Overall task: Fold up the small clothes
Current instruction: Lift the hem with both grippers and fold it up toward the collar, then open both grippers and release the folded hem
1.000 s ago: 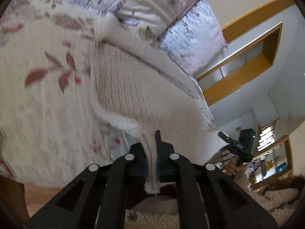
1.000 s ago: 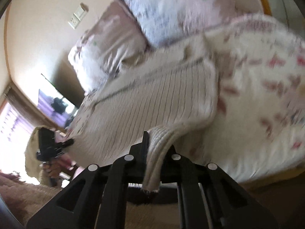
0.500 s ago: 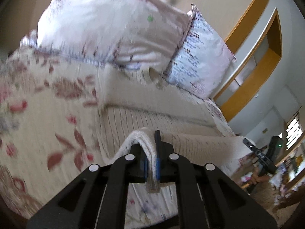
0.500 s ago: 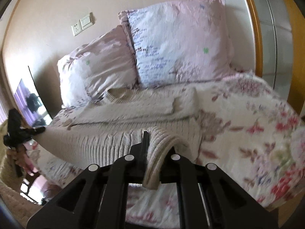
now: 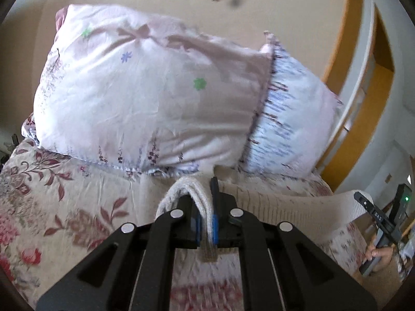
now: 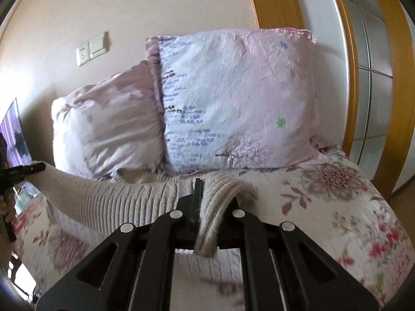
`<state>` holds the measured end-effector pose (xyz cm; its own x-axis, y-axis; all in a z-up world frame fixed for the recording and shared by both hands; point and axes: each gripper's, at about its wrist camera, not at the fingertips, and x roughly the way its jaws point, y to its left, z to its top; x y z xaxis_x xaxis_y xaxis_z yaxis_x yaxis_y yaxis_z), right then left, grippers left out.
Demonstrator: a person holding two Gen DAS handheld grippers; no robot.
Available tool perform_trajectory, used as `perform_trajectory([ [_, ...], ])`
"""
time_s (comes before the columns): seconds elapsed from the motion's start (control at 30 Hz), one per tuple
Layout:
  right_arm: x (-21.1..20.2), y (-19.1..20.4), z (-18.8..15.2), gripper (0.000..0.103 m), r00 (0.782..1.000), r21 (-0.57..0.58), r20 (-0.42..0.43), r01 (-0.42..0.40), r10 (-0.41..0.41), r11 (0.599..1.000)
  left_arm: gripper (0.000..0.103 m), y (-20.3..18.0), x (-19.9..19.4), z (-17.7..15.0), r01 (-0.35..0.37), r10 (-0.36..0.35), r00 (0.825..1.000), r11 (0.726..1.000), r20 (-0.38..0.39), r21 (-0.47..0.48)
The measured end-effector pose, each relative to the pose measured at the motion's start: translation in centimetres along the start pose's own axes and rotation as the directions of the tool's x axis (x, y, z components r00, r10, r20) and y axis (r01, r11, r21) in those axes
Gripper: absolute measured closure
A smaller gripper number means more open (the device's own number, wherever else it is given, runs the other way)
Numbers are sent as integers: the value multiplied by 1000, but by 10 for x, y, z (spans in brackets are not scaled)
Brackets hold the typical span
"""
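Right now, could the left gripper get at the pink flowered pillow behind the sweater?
Probably not yet. The left gripper is shut on the hem of the cream ribbed knit sweater. Nothing else blocks the way to the pink flowered pillow straight ahead, but the gripper would need to let go first.

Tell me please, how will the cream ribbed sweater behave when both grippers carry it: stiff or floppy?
Probably floppy: the sweater sags in a curve between the left gripper and the right gripper. Its hem drapes limply over the clamped jaws. The thick ribbed knit likely grips well rather than slipping, and seems light enough for the edge pinches to hold.
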<state>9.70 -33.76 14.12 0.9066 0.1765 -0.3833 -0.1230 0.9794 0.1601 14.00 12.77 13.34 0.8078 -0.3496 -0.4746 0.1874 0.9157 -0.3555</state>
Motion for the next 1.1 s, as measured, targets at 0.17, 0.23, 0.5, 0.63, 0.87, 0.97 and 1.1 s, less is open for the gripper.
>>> perform_trajectory([
  [0.17,66,-18,-3,96,993,108,-115,13,-1,994,97,25,65,-1,-50,42,995,995,-89,-88],
  [0.23,96,-29,-11,96,981,180,-192,19,17,983,97,35,85,-6,-63,46,990,990,-131,-127],
  [0.5,155,-53,-26,96,949,351,-309,54,61,935,97,70,131,-21,-65,3,976,959,-220,-275],
  [0.63,173,-60,-30,95,936,412,-343,78,75,908,97,76,142,-22,-64,-11,972,948,-235,-311],
  [0.87,191,-67,-28,65,929,511,-350,79,124,856,83,79,162,-21,-57,-49,965,919,-257,-391],
  [0.97,183,-65,-19,49,951,510,-291,64,102,858,61,73,158,-15,-27,-67,973,919,-222,-394],
  [1.1,161,-65,-13,49,969,489,-232,42,83,871,46,70,136,-4,-12,-49,987,929,-155,-369],
])
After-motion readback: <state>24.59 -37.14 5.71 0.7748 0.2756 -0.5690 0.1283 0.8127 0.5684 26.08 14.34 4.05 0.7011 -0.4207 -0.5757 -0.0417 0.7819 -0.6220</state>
